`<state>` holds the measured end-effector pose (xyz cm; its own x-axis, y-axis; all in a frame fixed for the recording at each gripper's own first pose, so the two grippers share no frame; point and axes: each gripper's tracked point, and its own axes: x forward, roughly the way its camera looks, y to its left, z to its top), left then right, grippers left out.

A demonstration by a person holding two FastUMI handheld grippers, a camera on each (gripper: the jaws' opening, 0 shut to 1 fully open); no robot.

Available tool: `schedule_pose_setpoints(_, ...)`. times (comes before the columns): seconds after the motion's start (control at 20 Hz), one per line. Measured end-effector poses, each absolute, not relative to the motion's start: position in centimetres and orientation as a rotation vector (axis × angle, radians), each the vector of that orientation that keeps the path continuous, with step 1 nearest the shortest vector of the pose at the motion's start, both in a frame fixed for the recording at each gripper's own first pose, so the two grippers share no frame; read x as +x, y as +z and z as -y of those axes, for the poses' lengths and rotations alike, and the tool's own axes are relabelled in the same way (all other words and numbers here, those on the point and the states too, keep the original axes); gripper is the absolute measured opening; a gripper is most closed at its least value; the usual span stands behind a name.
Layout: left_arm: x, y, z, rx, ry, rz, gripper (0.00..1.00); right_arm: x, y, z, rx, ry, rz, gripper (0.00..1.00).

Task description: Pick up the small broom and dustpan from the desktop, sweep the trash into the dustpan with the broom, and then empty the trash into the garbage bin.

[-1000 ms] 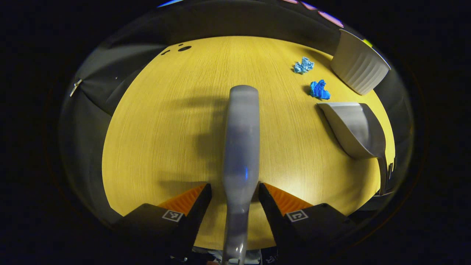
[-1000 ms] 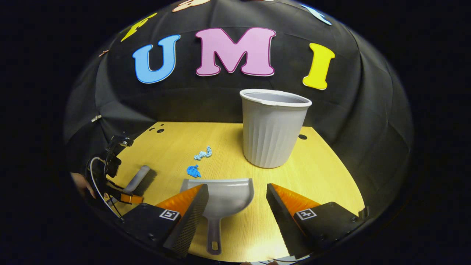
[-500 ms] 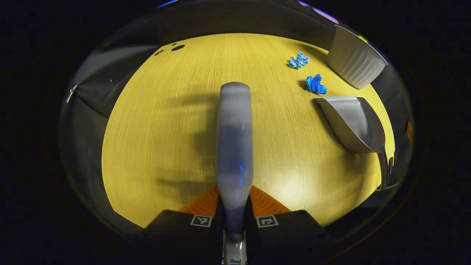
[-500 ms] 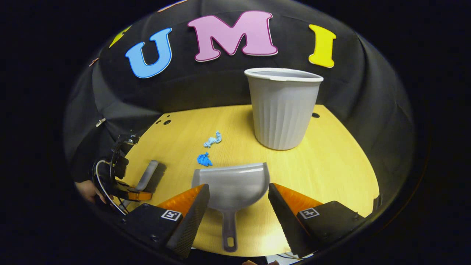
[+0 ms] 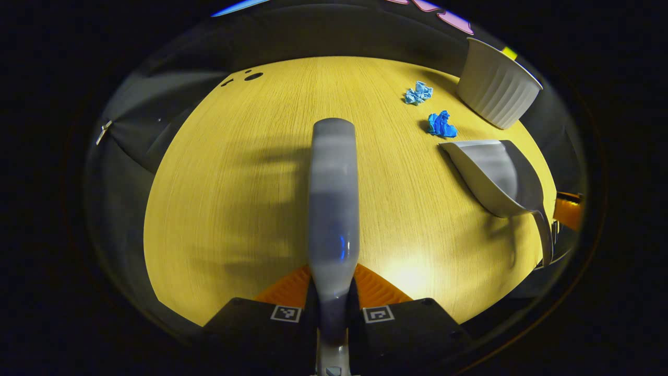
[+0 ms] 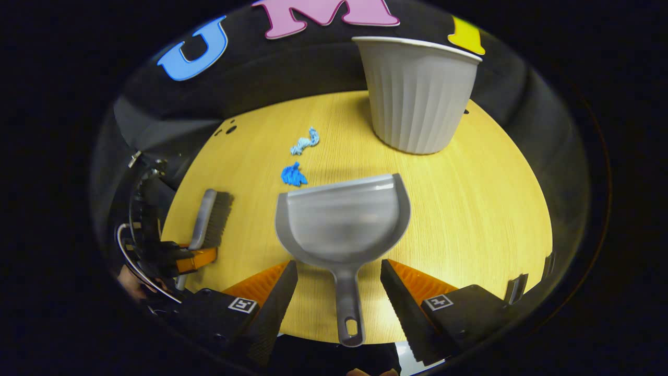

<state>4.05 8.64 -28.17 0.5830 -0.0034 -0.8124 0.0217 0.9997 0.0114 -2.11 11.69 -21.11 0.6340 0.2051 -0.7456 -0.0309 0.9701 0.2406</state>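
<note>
In the left gripper view my left gripper (image 5: 332, 292) is shut on the handle of the small grey broom (image 5: 333, 193), which points away over the yellow desktop. The same broom (image 6: 209, 219) lies at the left of the right gripper view, with the left gripper (image 6: 180, 258) around its handle. My right gripper (image 6: 339, 284) stands open with the grey dustpan's handle (image 6: 348, 308) between its fingers, apart from both. The dustpan (image 6: 342, 219) lies flat, mouth toward the trash. Two crumpled scraps, dark blue (image 6: 293, 175) and light blue (image 6: 305, 143), lie beyond it. The dustpan (image 5: 496, 175) appears at the right in the left gripper view.
A ribbed grey garbage bin (image 6: 417, 94) stands upright at the back right of the desktop (image 6: 469, 198), also bin (image 5: 496, 86) in the left gripper view. Cable holes (image 6: 229, 128) mark the back left corner. A hand (image 6: 130, 277) holds the left gripper.
My left gripper closed on the broom handle a second ago and has stayed shut. My right gripper moved forward and down over the dustpan, so its handle now lies between the open fingers.
</note>
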Motion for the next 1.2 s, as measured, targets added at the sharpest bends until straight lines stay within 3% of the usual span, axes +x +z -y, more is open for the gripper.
schedule_pose_setpoints(0.65,4.4,-28.2,-8.6,0.024,0.004,-0.982,0.31,-1.4,-28.3,-13.2,0.080,0.136,-1.056,0.98)
schedule_pose_setpoints(0.7,4.5,-28.2,-8.8,0.031,0.006,-0.981,0.28,-1.2,-28.5,-13.4,0.077,0.140,-1.056,0.97)
schedule_pose_setpoints(0.9,5.1,-27.6,-9.1,0.009,0.026,-0.991,0.27,-0.6,-28.5,-12.8,0.041,0.130,-1.075,0.62)
schedule_pose_setpoints(1.0,6.0,-26.9,-9.6,0.012,0.035,-0.986,0.30,-0.8,-28.1,-12.8,0.049,0.143,-1.101,0.39)
schedule_pose_setpoints(1.1,7.1,-26.1,-10.4,0.042,0.041,-0.978,0.24,-1.0,-28.2,-12.8,0.055,0.180,-1.115,0.38)
schedule_pose_setpoints(1.2,8.6,-25.3,-10.8,0.066,0.022,-0.981,0.27,-0.8,-28.0,-12.8,0.068,0.233,-1.120,0.36)
